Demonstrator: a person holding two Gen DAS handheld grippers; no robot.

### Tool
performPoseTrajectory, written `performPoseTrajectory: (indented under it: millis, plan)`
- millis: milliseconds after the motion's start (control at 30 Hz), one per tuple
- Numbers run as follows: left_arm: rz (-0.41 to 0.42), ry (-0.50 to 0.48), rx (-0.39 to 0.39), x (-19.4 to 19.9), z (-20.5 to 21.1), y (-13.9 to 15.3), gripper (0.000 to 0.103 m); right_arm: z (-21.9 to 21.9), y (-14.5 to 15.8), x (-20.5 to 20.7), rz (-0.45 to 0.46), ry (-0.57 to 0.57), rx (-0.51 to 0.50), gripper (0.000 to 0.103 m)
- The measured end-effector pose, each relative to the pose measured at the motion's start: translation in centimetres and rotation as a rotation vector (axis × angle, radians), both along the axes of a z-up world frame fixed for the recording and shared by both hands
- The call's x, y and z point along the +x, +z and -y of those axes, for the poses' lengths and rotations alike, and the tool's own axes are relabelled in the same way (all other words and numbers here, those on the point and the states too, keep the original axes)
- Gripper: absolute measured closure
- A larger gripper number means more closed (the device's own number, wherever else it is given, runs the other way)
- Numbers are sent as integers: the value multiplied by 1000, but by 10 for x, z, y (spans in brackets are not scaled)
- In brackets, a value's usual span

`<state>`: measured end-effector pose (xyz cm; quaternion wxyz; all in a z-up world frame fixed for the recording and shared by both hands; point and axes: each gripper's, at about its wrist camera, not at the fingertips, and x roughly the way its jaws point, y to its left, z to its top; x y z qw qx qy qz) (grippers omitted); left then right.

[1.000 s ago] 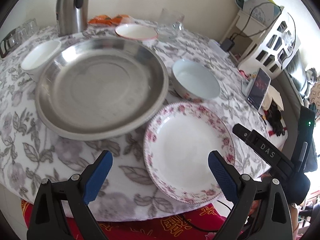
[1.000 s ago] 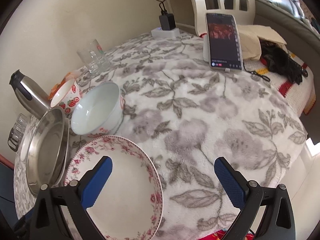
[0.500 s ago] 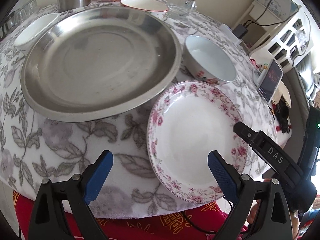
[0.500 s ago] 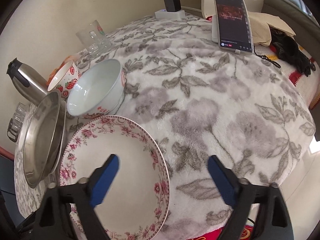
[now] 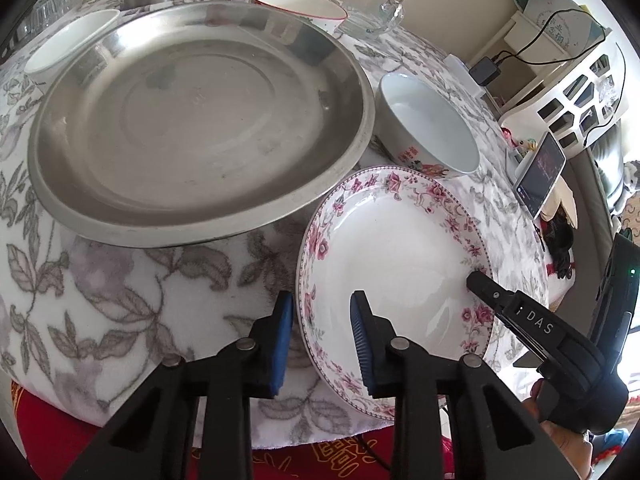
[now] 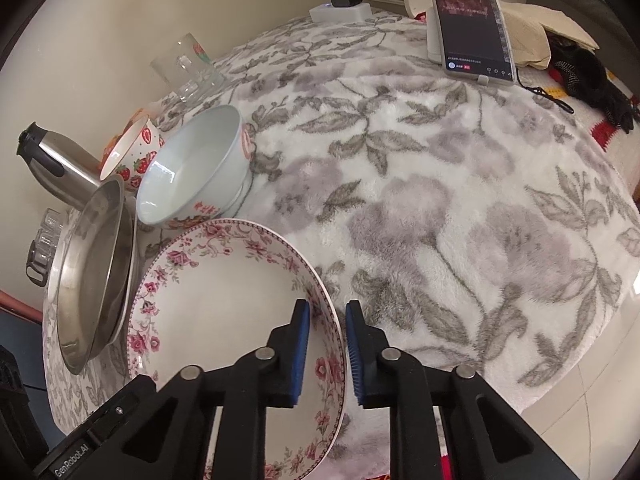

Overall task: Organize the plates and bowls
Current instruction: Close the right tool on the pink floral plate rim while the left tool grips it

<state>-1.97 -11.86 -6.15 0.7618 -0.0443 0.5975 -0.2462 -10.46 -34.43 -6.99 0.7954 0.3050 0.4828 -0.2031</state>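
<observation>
A white plate with a pink floral rim (image 5: 396,248) lies on the flowered tablecloth near the front edge; it also shows in the right wrist view (image 6: 224,312). My left gripper (image 5: 322,340) is closed around the plate's left rim, one pad on each side. My right gripper (image 6: 326,350) is closed around the plate's right rim and appears in the left wrist view (image 5: 480,284). A large steel dish (image 5: 196,120) sits behind the plate. A white bowl (image 5: 428,132) stands to the dish's right.
A strawberry-pattern bowl (image 5: 298,6), another white bowl (image 5: 70,46), a steel flask (image 6: 56,168) and a glass mug (image 6: 186,68) stand at the back. A phone (image 6: 470,20) is propped at the right. The table edge (image 5: 280,436) is just below the grippers.
Both grippers went from wide open to closed around opposite rims of the floral plate. Both cameras moved closer to the plate.
</observation>
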Motion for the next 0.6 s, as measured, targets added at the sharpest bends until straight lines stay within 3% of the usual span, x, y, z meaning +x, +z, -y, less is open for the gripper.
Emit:
performPoseTrajectory:
  millis: [267, 600]
  plan:
    - [-22, -3, 11, 3, 4, -8, 83, 0, -1, 0, 7, 3, 0, 85]
    - [-46, 12, -8, 6, 6, -16, 83, 1, -3, -1, 19, 2, 10, 84]
